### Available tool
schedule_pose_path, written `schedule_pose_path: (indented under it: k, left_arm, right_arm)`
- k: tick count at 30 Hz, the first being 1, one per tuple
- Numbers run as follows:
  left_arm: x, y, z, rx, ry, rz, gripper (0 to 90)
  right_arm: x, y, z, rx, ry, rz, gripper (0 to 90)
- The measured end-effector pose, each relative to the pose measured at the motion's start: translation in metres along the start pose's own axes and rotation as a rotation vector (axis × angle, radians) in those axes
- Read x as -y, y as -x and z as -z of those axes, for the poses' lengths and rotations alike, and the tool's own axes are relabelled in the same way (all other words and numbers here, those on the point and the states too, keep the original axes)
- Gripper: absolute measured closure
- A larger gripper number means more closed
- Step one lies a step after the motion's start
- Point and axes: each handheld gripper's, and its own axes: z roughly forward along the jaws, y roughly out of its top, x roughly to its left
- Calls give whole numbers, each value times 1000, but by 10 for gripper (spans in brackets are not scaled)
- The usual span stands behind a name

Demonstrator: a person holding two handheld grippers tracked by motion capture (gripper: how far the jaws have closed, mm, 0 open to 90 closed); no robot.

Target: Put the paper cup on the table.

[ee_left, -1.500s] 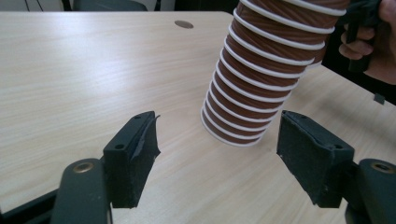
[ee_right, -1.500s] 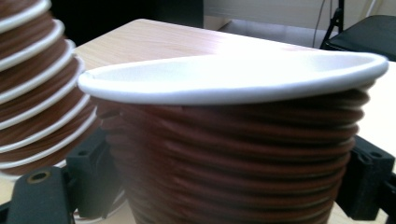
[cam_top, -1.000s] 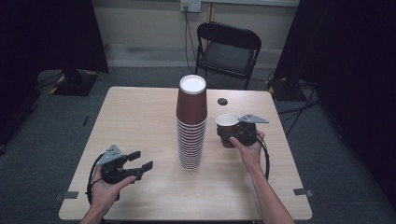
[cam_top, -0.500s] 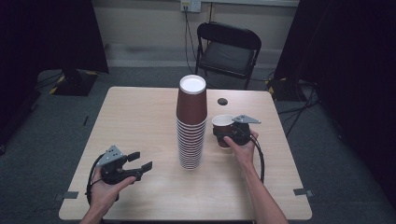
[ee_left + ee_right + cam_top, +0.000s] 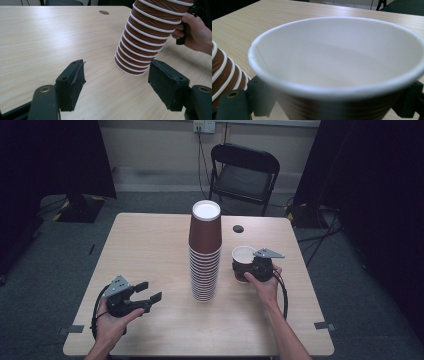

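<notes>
One tall cup stack [image 5: 205,251] on tabletop [image 5: 150,245], one loose cup [image 5: 243,260] clamped in right tongs [image 5: 248,270], left tongs [image 5: 148,296] apart and empty, stacked cups too tight to count.

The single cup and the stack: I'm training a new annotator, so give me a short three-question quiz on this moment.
1. True or false: the left gripper is shut on the cup stack.
2. Which gripper holds the single cup? A) left B) right C) neither
3. Fill in: the small dark disc lies on the table on the ____ side of the stack from the person.

Key:
1. False. Its jaws stand open, apart from the stack, as the left gripper view shows.
2. B. The right gripper is shut on the cup, to the right of the stack.
3. Far.
</notes>
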Motion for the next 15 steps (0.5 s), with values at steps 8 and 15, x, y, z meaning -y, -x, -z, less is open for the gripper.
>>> schedule_pose_path:
  k: [8, 15]
  left_arm:
    - [-1, -3, 3, -5, 5, -2, 288]
    - [0, -3, 3, -10, -4, -1, 288]
  right_arm:
    - [4, -1, 5, 3, -4, 9, 121]
    - [9, -2, 7, 3, -18, 22, 116]
